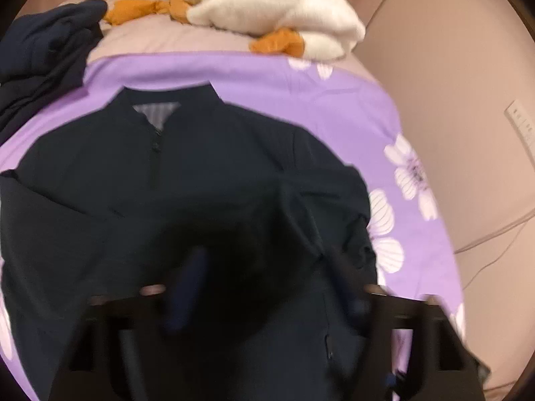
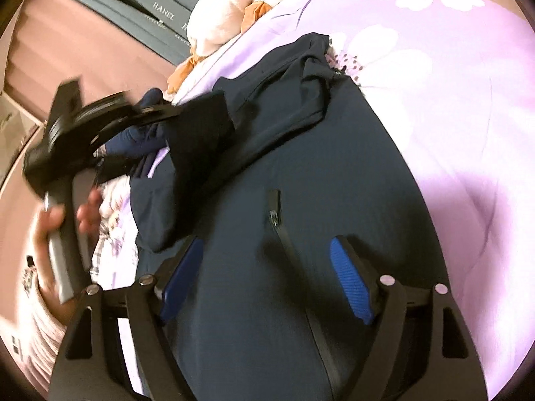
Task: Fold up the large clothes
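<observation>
Navy zip jacket (image 1: 187, 173) lies flat on the purple floral bedsheet (image 1: 334, 100), collar toward the pillow end, one sleeve (image 2: 284, 77) folded across the chest. Left hand-held gripper (image 1: 264, 287) hangs over the jacket's lower half, blurred, jaws spread, nothing between them. Right hand-held gripper (image 2: 267, 277) is wide open, blue pads (image 2: 351, 280) straddling the front zipper (image 2: 277, 220) without pinching. Bare sheet runs along the jacket's right edge. A second dark garment (image 1: 43, 50) is heaped at the far left; a white plush toy (image 1: 274, 10) sits beyond the collar.
</observation>
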